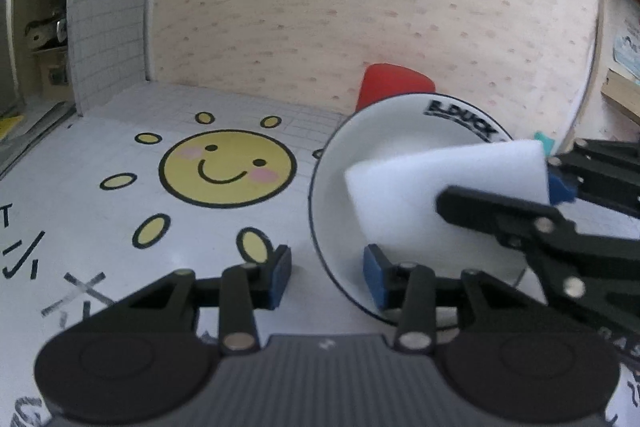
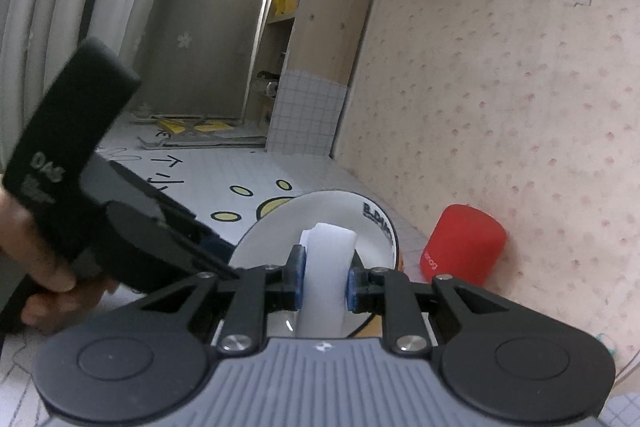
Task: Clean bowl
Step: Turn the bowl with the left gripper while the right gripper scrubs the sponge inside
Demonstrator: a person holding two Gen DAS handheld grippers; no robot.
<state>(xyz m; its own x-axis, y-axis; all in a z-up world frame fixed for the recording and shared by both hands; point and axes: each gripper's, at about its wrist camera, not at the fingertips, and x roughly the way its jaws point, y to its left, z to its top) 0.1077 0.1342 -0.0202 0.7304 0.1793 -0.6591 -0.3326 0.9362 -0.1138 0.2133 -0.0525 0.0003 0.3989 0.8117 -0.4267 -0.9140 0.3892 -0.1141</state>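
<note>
Left gripper [image 1: 326, 277] fingers pinching the tilted bowl [image 1: 400, 131] by its near rim, right gripper [image 2: 325, 283] fingers clamped on the white sponge [image 2: 326, 267] inside it; risk of levering the rim loose by scrubbing hard.

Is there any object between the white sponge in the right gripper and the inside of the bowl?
Nothing visible does. The sponge, clamped by the right gripper, already reaches into the tilted bowl, which the left gripper holds by its rim.
</note>
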